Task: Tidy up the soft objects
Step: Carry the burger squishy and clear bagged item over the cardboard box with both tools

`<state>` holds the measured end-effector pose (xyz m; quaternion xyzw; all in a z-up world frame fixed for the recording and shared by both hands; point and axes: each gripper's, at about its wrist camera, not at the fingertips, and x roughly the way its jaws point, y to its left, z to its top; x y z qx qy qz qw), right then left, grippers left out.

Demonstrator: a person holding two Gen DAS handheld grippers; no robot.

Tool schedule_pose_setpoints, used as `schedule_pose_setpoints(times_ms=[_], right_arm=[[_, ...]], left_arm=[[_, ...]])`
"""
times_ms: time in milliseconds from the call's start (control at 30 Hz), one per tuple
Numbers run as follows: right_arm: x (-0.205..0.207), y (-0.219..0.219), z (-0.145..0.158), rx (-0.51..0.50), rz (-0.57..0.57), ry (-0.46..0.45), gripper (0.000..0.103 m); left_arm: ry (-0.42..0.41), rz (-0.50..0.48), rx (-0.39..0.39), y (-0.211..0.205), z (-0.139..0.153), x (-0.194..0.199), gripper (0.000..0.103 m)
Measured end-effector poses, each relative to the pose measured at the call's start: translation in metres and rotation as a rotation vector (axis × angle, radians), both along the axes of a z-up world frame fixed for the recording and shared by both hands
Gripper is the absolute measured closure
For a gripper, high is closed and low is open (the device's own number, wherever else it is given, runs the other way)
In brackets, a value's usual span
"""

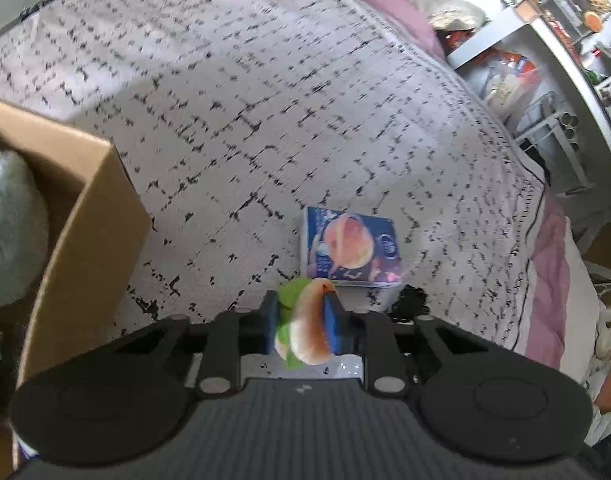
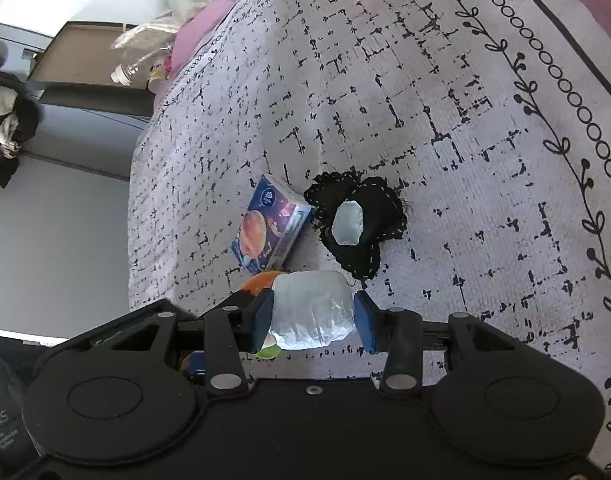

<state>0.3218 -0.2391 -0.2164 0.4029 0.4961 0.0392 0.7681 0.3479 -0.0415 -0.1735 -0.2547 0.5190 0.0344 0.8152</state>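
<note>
The left gripper [image 1: 301,322] was clamped on a small peach-and-green soft toy [image 1: 305,326] held between its fingers; the right gripper [image 2: 315,318] straddled a pale wrapped bundle [image 2: 311,310] on the bed [image 2: 445,92], left pad touching, right pad just clear. Beyond the fingers lay a blue packet [image 1: 351,248] and a black pouch [image 2: 359,222]. The open cardboard box [image 1: 85,216], left of the left fingers, held something pale and fluffy.

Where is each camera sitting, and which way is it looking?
Left wrist view: sits on the left gripper, looking down at the bedspread; its fingers squeeze a soft peach toy beside a cardboard box.
Right wrist view: sits on the right gripper, looking down at a black fabric piece; a white soft bundle sits between its fingers.
Both show the blue tissue pack.
</note>
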Motion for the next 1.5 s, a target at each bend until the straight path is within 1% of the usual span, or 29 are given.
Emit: schedule_pose_setpoints(times_ms=[167,367,500,700,833,1067,1300,1500], right_arm=[[-0.005,-0.002,0.010,0.006,0.001,-0.028,0.061],[-0.012,0.004,0.028,-0.002,0.040,-0.081,0.060],[-0.015,0.010,0.038,0.000,0.061,-0.110,0.061],[-0.021,0.028,0.052,-0.030,0.105,-0.155,0.061],[-0.029,0.045,0.062,-0.068,0.150,-0.189,0.061],[-0.042,0.082,0.079,-0.164,0.243,-0.250,0.060],[-0.056,0.112,0.095,-0.217,0.324,-0.315,0.060],[-0.065,0.135,0.107,-0.246,0.387,-0.356,0.060]], left_arm=[[-0.058,-0.012,0.018,0.001,0.022,-0.010,0.087],[-0.126,-0.021,0.056,0.008,0.053,-0.028,0.087],[-0.148,-0.012,0.070,0.023,0.071,-0.040,0.087],[-0.179,0.012,0.092,0.050,0.091,-0.061,0.087],[-0.195,0.025,0.104,0.065,0.101,-0.075,0.087],[-0.201,0.050,0.122,0.096,0.108,-0.097,0.087],[-0.189,0.087,0.105,0.128,0.103,-0.114,0.087],[-0.173,0.084,0.078,0.144,0.093,-0.126,0.087]])
